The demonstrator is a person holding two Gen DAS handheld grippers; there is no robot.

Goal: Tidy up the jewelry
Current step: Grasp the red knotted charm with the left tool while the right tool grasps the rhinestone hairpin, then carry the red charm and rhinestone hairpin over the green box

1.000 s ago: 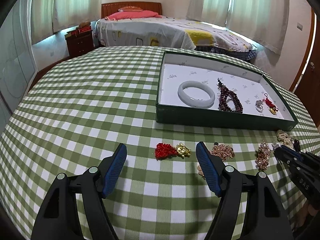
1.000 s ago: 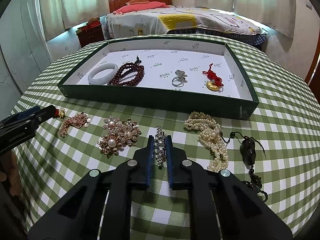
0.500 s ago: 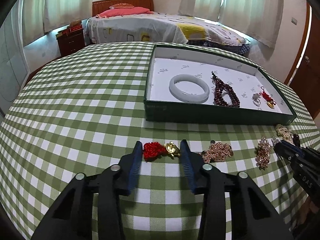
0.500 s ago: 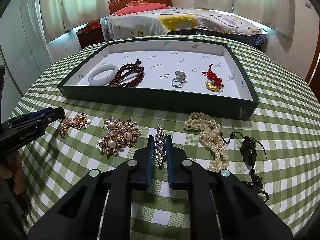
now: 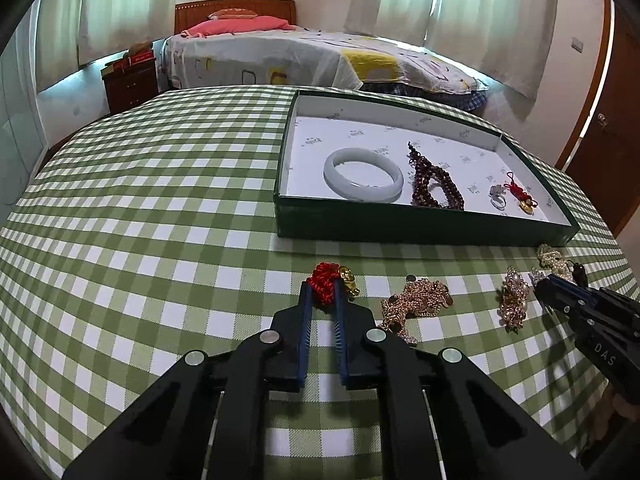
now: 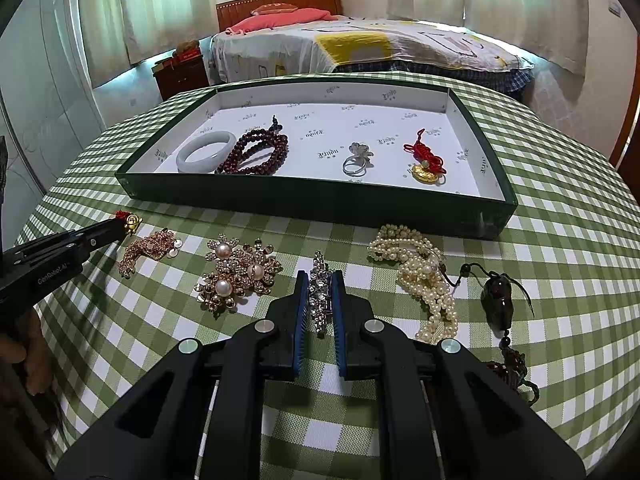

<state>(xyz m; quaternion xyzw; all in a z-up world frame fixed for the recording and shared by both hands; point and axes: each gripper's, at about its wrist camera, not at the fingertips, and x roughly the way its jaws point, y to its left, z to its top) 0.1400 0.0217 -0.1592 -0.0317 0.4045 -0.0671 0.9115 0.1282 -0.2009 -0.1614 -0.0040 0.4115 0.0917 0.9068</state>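
Note:
My left gripper (image 5: 321, 291) is shut on a red knotted charm with a gold pendant (image 5: 326, 280) on the green checked tablecloth, in front of the green tray (image 5: 420, 227). My right gripper (image 6: 320, 280) is shut on a silver rhinestone brooch (image 6: 319, 292) lying on the cloth. The tray (image 6: 304, 204) holds a white jade bangle (image 6: 206, 151), dark red beads (image 6: 256, 153), a silver ring (image 6: 356, 159) and another red-and-gold charm (image 6: 426, 162).
Loose on the cloth are a rose-gold chain piece (image 6: 146, 249), a pearl flower brooch (image 6: 236, 274), a pearl necklace (image 6: 424, 276) and a dark pendant with tassel (image 6: 498, 300). A bed stands behind the table.
My left gripper moved forward over the red charm and closed on it. My right gripper stayed shut on the silver brooch without moving.

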